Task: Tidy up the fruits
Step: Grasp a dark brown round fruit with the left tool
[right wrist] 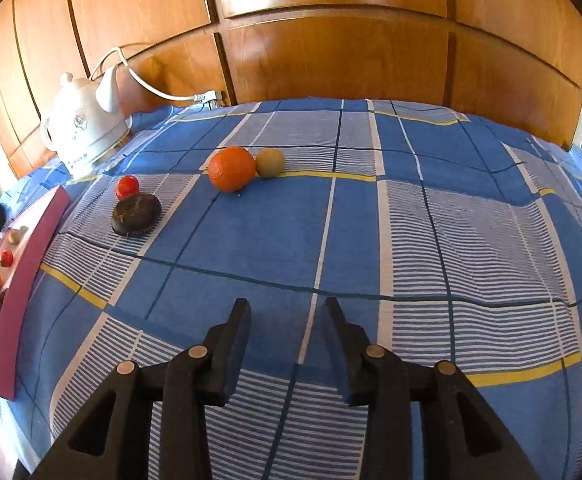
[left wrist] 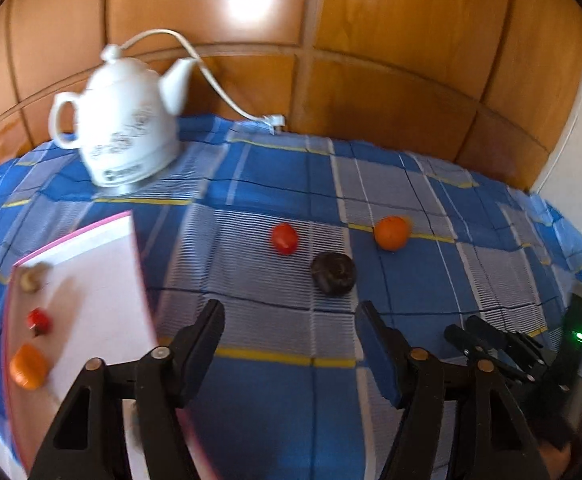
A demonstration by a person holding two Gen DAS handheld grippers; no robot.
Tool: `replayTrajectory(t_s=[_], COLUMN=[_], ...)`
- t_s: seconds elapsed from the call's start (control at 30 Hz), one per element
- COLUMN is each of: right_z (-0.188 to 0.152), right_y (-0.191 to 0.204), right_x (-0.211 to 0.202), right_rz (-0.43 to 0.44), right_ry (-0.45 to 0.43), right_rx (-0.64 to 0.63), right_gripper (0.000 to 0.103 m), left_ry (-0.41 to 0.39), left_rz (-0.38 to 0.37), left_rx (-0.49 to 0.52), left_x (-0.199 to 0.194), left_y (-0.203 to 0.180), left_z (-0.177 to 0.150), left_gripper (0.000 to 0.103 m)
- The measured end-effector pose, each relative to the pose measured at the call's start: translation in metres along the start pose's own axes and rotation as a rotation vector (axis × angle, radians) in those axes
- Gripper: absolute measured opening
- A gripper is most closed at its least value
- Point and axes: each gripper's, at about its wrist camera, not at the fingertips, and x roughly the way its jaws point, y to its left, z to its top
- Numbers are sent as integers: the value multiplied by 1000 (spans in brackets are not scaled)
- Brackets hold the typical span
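On the blue checked cloth lie a red tomato (left wrist: 284,239) (right wrist: 127,186), a dark round fruit (left wrist: 333,272) (right wrist: 136,214), an orange (left wrist: 390,233) (right wrist: 231,169) and, in the right wrist view, a tan-green round fruit (right wrist: 270,163) touching the orange. A white tray with a pink rim (left wrist: 91,280) (right wrist: 31,264) at the left holds several small fruits, among them an orange one (left wrist: 29,366) and a red one (left wrist: 39,320). My left gripper (left wrist: 291,312) is open and empty, above the cloth beside the tray. My right gripper (right wrist: 287,310) is open and empty, well short of the fruits.
A white electric kettle (left wrist: 123,128) (right wrist: 85,128) with its white cord (left wrist: 219,84) stands at the back left against the wooden panelled wall. The right gripper's black body (left wrist: 511,352) shows at the right in the left wrist view.
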Motion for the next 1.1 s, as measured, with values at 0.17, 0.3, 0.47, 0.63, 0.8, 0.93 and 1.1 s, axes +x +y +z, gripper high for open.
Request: replayTrajectory(t_s=[0.17, 0.3, 0.47, 0.63, 0.8, 0.93, 1.1], right_z=[-1, -1, -1, -2, -2, -2, -2], right_y=[-1, -1, -2, -2, -1, -2, -3], right_x=[0, 0, 0, 1, 1, 1, 1], right_rz=[17, 23, 33, 33, 31, 37, 38], right_ry=[-7, -10, -13, -14, -15, -16, -16], right_rx=[13, 15, 21, 19, 17, 22, 24], right_gripper=[38, 40, 41, 41, 41, 41, 41], left_ry=[57, 88, 114, 112, 73, 28, -5], left_rz=[-18, 7, 38, 5, -21, -25, -9], left_rx=[-10, -2, -3, 8, 10, 59, 116], left_x=[37, 63, 90, 106, 86, 54, 35], left_y=[-16, -26, -27, -29, -31, -38, -46], left_z=[13, 21, 25, 24, 10, -20, -62], left_gripper=[74, 75, 75, 44, 44, 44, 44])
